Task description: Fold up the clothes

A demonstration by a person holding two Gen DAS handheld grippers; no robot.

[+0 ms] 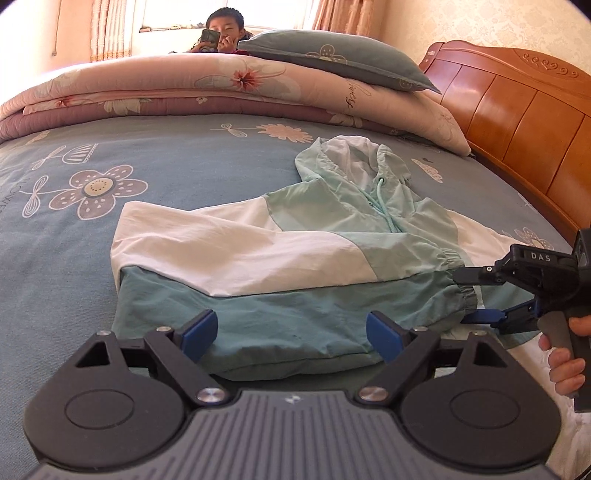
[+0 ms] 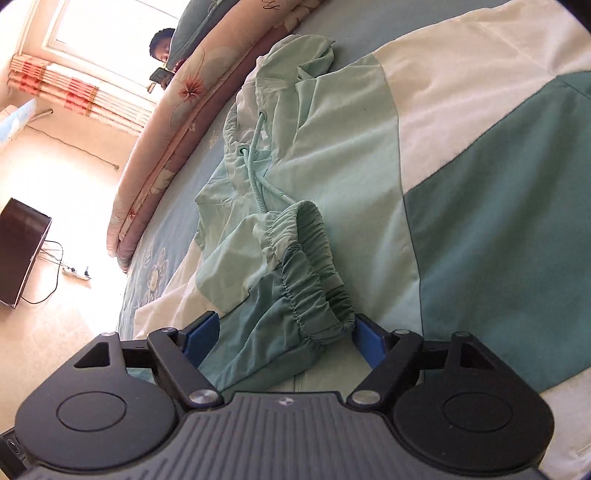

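Note:
A hooded jacket (image 1: 295, 243) in mint, white and teal lies on the blue flowered bedsheet (image 1: 147, 166), hood toward the headboard, one sleeve folded across the body. My left gripper (image 1: 291, 334) is open over the jacket's teal bottom hem, its blue pads on either side of the cloth. My right gripper (image 1: 466, 297) is open at the right, its fingers above and below the gathered elastic cuff (image 1: 461, 284). In the right wrist view the right gripper (image 2: 286, 338) is open around that cuff (image 2: 314, 280), with the drawstring (image 2: 258, 170) and hood (image 2: 291, 59) beyond.
A folded flowered quilt (image 1: 184, 88) with a grey-blue pillow (image 1: 332, 59) lies along the far side of the bed. A wooden headboard (image 1: 517, 107) stands at the right. A person with a phone (image 1: 221, 33) sits behind the quilt. A dark screen (image 2: 22, 254) and a power strip are on the floor.

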